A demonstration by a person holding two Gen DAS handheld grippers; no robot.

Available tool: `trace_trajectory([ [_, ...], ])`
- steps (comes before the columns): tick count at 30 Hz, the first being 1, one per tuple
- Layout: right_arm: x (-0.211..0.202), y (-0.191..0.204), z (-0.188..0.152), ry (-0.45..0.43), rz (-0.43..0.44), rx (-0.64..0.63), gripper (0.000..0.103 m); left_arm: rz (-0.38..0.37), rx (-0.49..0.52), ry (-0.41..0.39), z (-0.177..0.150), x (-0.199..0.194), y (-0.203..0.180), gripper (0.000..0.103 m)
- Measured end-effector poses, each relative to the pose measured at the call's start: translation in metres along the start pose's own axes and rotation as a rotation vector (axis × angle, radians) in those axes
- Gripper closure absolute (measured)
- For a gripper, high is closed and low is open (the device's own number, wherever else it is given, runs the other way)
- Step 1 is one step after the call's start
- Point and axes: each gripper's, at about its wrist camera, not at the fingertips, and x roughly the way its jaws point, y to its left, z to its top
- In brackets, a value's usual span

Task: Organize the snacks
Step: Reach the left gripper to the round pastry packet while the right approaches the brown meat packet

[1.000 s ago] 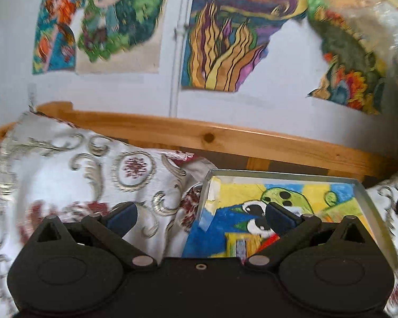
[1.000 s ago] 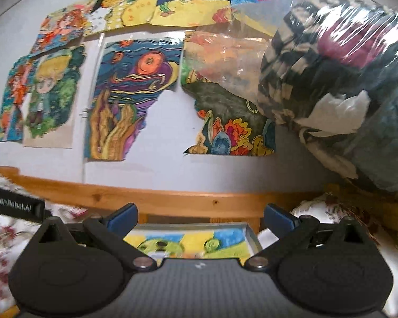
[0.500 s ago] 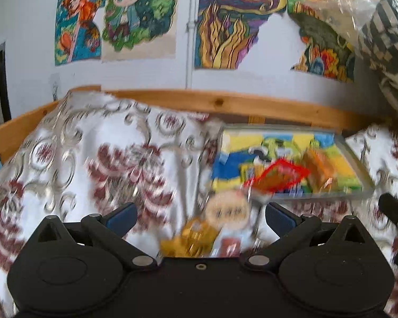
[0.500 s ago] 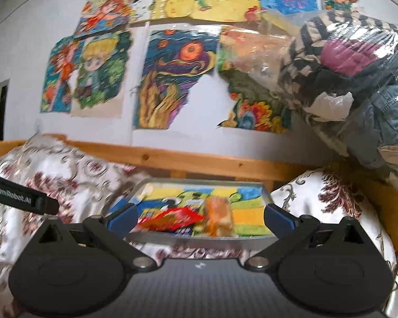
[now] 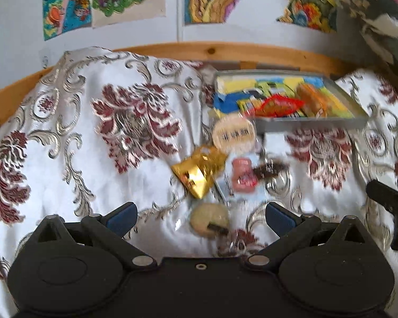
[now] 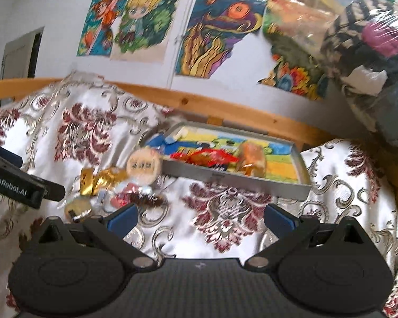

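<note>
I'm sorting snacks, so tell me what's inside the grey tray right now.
The tray holds a red packet and an orange packet on a colourful drawing. Anything beneath them is hidden.

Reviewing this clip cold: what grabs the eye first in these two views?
The bright painted tray on the patterned bedspread, holding a red packet and an orange one. Loose snacks lie just before it, a shiny gold wrapper among them. Colourful drawings cover the wall behind.

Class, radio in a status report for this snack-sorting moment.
Left gripper and right gripper open, empty. Red packet and orange snack in tray; gold packet, round cookies loose on bedspread. Path unobstructed.
</note>
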Motion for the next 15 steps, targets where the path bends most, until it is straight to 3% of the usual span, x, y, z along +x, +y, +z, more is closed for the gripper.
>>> trace_trajectory([
  [9, 0.019, 0.009, -0.011, 0.106, 0.048, -0.039, 0.000, -0.027, 0.124, 0.026, -0.019, 0.015, -0.006, 0.001],
  [15, 0.028, 0.014, -0.013, 0.115, 0.087, -0.045, 0.000, -0.062, 0.192, 0.046, -0.022, 0.030, -0.006, 0.001],
])
